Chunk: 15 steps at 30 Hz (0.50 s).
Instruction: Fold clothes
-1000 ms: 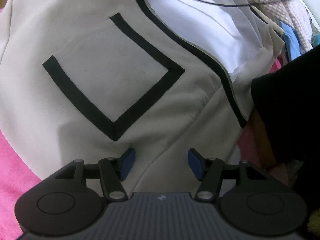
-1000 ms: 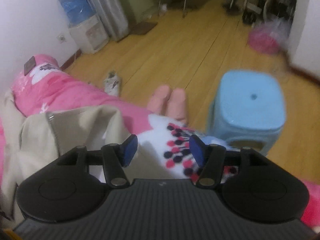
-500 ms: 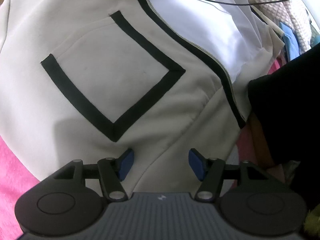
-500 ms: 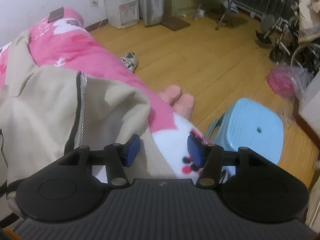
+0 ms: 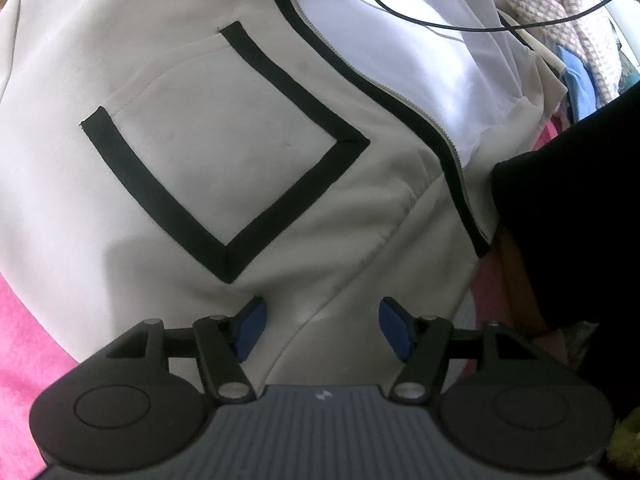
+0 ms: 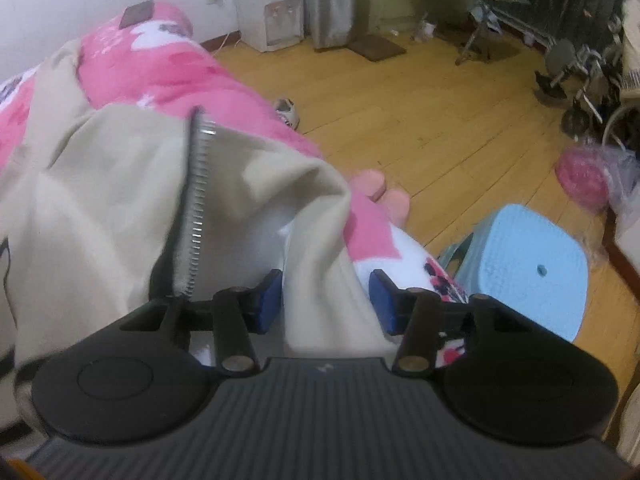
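Lying spread on the pink blanket (image 6: pixel 224 92): the cream jacket (image 5: pixel 208 152), soft, limp and light by the look of it, likely sagging unless taken at a hem or the zipper edge (image 6: pixel 196 204). Hovering steeply above the hem below the black-trimmed pocket (image 5: pixel 224 152), the left gripper (image 5: pixel 320 328), jaws apart and empty. Closing in just now around a raised fold by the zipper, the right gripper (image 6: pixel 325 300), pads not yet pressing.

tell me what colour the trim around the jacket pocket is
Black trim on a cream jacket, clearest in the left wrist view.
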Tool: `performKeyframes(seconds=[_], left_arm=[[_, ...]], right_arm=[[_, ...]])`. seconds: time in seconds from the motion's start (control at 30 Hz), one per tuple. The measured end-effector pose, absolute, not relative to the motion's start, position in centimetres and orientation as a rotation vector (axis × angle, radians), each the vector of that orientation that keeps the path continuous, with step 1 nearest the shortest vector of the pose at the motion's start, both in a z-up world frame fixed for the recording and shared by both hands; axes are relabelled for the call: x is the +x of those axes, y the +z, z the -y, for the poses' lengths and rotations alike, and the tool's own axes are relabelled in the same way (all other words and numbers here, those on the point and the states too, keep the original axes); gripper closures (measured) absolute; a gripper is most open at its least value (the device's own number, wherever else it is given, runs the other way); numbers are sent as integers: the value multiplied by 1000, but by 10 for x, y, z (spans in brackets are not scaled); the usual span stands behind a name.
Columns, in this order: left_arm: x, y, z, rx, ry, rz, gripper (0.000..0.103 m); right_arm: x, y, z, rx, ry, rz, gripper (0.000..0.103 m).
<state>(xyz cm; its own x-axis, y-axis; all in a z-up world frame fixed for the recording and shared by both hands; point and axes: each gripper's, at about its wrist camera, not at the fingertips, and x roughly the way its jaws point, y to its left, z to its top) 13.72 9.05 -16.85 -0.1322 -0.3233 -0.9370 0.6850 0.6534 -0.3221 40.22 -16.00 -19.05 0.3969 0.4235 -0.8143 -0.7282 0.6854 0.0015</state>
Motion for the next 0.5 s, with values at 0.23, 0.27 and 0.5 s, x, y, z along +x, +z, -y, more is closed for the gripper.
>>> performKeyframes(seconds=[0.23,0.27,0.5], left_arm=[[137,-168,-92,324,-894,-1452,39],[136,-168,-92,325,-894,-1451,39],[135,-167,-91,341,-901,-1442,39]], right_arm=[[370,-166,153,-504,586,-714,92],[367,-166,151,-538,557,-690,89],[369,-157,151,-594,529,-729,59]])
